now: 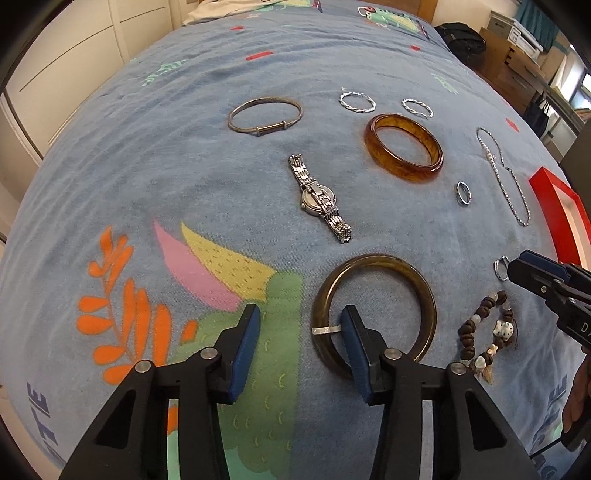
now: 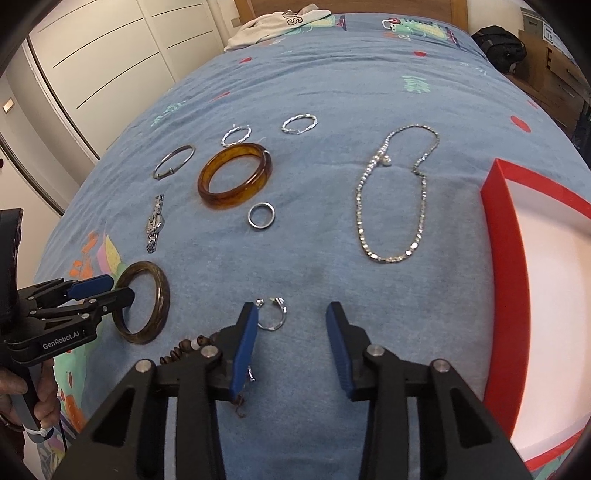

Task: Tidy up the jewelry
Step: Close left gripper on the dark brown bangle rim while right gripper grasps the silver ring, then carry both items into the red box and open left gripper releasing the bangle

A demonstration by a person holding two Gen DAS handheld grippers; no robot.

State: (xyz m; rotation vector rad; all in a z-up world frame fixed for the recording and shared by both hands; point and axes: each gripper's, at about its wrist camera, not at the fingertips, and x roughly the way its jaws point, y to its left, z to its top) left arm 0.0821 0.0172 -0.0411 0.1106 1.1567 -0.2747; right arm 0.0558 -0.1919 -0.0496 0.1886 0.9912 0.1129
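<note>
Jewelry lies spread on a blue bedspread. My left gripper point(image 1: 300, 325) is open, its right finger inside the dark brown bangle point(image 1: 373, 310), which also shows in the right wrist view point(image 2: 142, 302). My right gripper point(image 2: 291, 325) is open and empty, with a small silver ring point(image 2: 272, 314) just ahead of its left finger; the ring shows in the left view point(image 1: 501, 267). A beaded bracelet point(image 1: 487, 328) lies partly under the right gripper. An amber bangle point(image 1: 403, 147), a silver watch point(image 1: 321, 197), a chain necklace point(image 2: 397, 195) and a silver band ring point(image 2: 261, 216) lie farther out.
A red-rimmed box point(image 2: 504, 266) with a white inside stands at the right. A thin metal bangle point(image 1: 264, 114) and two twisted silver hoops point(image 1: 357, 101) point(image 1: 417, 108) lie at the far side. A white garment point(image 2: 277, 22) lies at the bed's head.
</note>
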